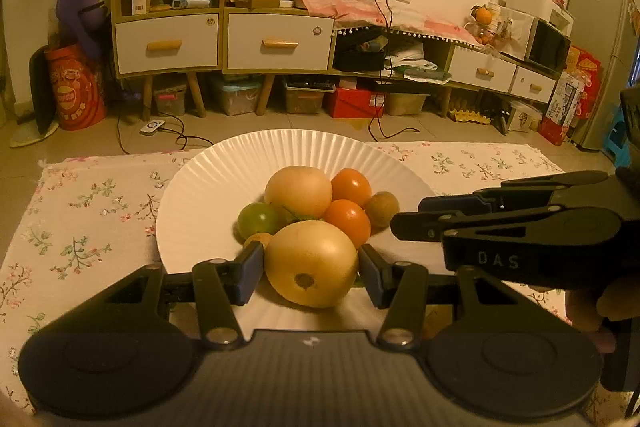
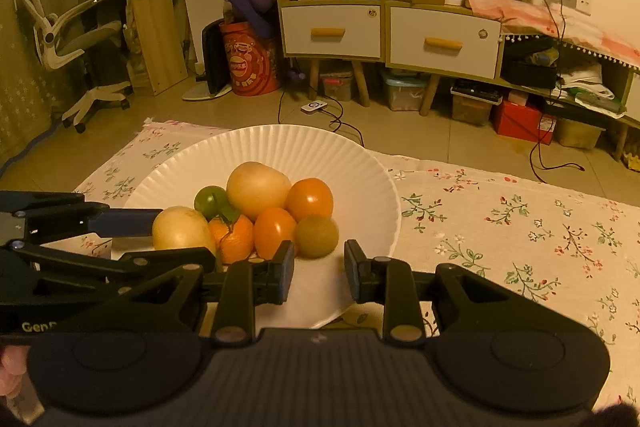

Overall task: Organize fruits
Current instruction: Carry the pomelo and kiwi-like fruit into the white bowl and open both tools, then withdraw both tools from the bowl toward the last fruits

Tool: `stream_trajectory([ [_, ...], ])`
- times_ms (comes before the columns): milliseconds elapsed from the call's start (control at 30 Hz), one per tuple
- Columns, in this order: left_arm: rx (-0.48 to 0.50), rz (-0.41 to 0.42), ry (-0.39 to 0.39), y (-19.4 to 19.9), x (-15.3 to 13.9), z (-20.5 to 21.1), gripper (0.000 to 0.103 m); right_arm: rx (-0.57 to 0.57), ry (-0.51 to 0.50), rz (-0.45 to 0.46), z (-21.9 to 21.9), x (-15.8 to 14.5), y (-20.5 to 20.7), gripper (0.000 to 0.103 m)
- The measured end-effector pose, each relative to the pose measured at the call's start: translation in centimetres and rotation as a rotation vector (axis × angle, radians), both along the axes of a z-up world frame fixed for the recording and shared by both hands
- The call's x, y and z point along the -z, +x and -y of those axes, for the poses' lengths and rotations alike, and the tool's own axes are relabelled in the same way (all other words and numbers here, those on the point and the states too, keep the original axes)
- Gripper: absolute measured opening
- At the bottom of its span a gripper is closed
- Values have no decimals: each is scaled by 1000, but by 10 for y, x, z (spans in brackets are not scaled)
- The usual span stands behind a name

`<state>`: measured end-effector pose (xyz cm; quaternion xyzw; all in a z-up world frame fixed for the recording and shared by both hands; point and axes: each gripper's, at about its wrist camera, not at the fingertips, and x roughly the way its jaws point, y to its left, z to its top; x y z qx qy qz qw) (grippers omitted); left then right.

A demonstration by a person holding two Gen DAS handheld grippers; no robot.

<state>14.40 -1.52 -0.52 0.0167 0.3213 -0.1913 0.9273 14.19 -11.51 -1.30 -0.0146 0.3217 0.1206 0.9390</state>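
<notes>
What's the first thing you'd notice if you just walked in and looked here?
A big white paper plate on the flowery tablecloth, heaped with fruit. The left gripper squeezes a pale yellow fruit at the front of the pile. Behind sit two orange tomatoes, a green one and a brown kiwi.

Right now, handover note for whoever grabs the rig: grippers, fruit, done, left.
Left gripper: jaws closed on the nearest pale yellow fruit, low over the paper plate.
Right gripper: empty, jaws at their narrowest with nothing between them, over the plate's near edge.
On the plate: second pale fruit, two orange tomatoes, green tomato, kiwi, mandarin.
Done: all visible fruit is at the plate.
Left: release the held fruit, if it belongs there.
</notes>
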Motion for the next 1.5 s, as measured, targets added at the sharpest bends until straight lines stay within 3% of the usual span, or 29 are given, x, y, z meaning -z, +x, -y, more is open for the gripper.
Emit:
stream_trajectory([
  [167, -1, -3, 1, -1, -2, -1, 58, 1, -7, 10, 0, -4, -4, 36],
  [267, -2, -5, 8, -4, -4, -2, 62, 15, -12, 24, 1, -8, -7, 54],
  [500, -10, -20, 11, -16, -13, -12, 80, 39, -20, 43, 5, -19, -20, 82],
  [800, -12, -49, 23, -37, -21, -26, 96, 85, -26, 41, 9, -22, -39, 99],
  [900, -17, -46, 41, -43, -21, -26, 100, 95, -40, 49, 8, -22, -46, 101],
  [1500, -61, -69, 68, -73, -3, -49, 100, 83, -118, 22, -15, 6, -89, 103],
])
